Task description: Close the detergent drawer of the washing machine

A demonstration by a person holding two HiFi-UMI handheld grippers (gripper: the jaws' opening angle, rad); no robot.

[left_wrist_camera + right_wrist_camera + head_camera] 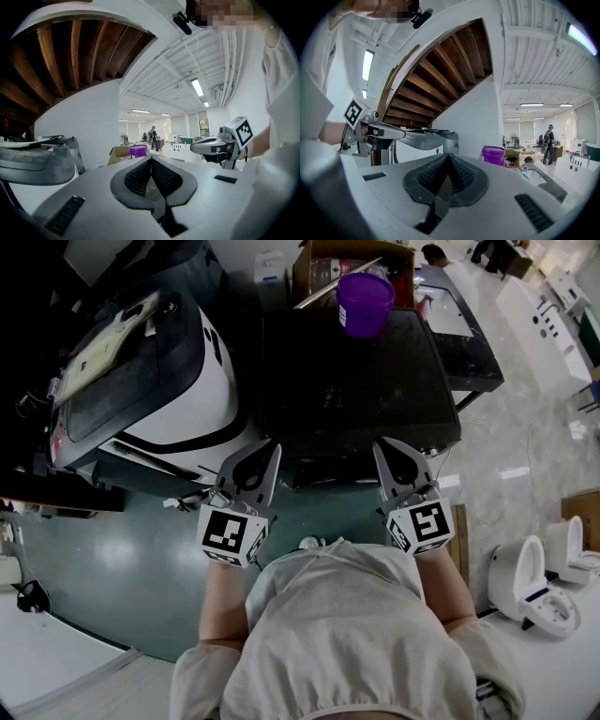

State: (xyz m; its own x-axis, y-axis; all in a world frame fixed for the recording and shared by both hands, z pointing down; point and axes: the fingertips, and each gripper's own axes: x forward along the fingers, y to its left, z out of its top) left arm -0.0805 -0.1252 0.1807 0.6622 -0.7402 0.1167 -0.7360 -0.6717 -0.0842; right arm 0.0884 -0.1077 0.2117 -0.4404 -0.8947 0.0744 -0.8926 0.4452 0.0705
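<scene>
Dark washer (356,381) sits dead ahead, seen from above, with a white glass-lidded appliance (159,371) just left of it. A purple bucket (365,302) stands on the washer's far edge.

The drawer would be on the front face, which is hidden under the top's near edge. No view shows whether it is out or flush.

Left gripper (151,159) and right gripper (449,155) are both clenched tip to tip with nothing between them. They're held side by side at chest height, short of the washer and touching nothing.

This fits either a drawer still out with the approach pending, or one already flush with the grippers backed off. Either way, get the front face in view.

If it's out, clenched tips make a good pusher. Push on the centre of the drawer face, straight along its slide to avoid racking, until it's flush.
</scene>
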